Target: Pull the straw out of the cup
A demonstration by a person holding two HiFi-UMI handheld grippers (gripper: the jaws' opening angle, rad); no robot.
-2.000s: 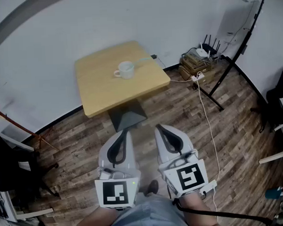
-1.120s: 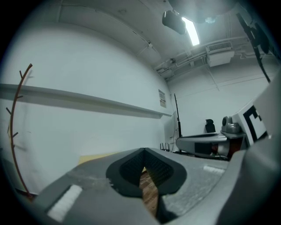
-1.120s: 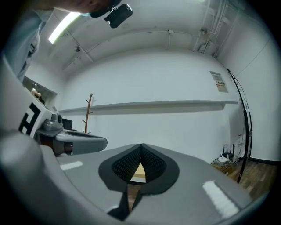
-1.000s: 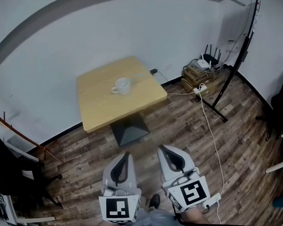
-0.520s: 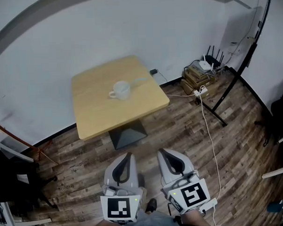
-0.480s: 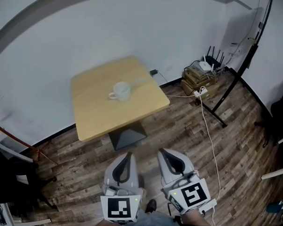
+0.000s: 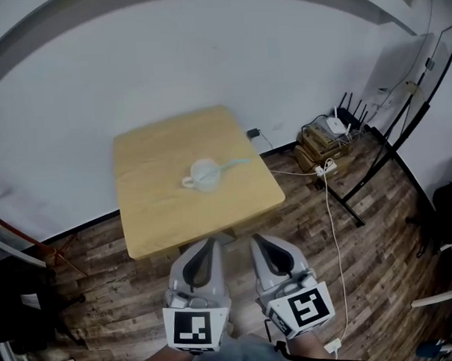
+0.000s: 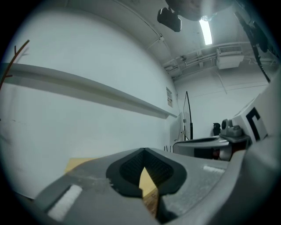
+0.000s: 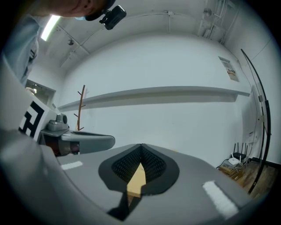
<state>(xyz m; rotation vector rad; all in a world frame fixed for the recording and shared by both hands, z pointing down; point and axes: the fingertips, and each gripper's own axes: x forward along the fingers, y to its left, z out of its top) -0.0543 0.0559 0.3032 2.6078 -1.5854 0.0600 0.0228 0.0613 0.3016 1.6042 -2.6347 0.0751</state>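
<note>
A white cup [image 7: 202,173] stands near the middle of the square wooden table [image 7: 160,216], its handle to the left. A pale blue straw [image 7: 233,164] leans out of it to the right. Both grippers are held side by side just short of the table's near edge, pointing level toward it. My left gripper [image 7: 208,242] is shut with nothing in it, tips meeting [image 8: 144,151]. My right gripper [image 7: 256,240] is likewise shut and empty [image 9: 141,146]. Neither gripper view shows the cup; only a strip of tabletop [image 9: 137,180] shows between the jaws.
A white wall runs behind the table. At right, a router on stacked boxes [image 7: 330,130], a white cable [image 7: 333,209] across the wooden floor, a black stand [image 7: 380,156] and a chair [image 7: 447,196]. A coat rack [image 9: 80,107] stands left.
Both grippers have moved forward together toward the table, still shut. The table and cup now sit lower and closer in the head view, with the near edge just ahead of the fingertips.
</note>
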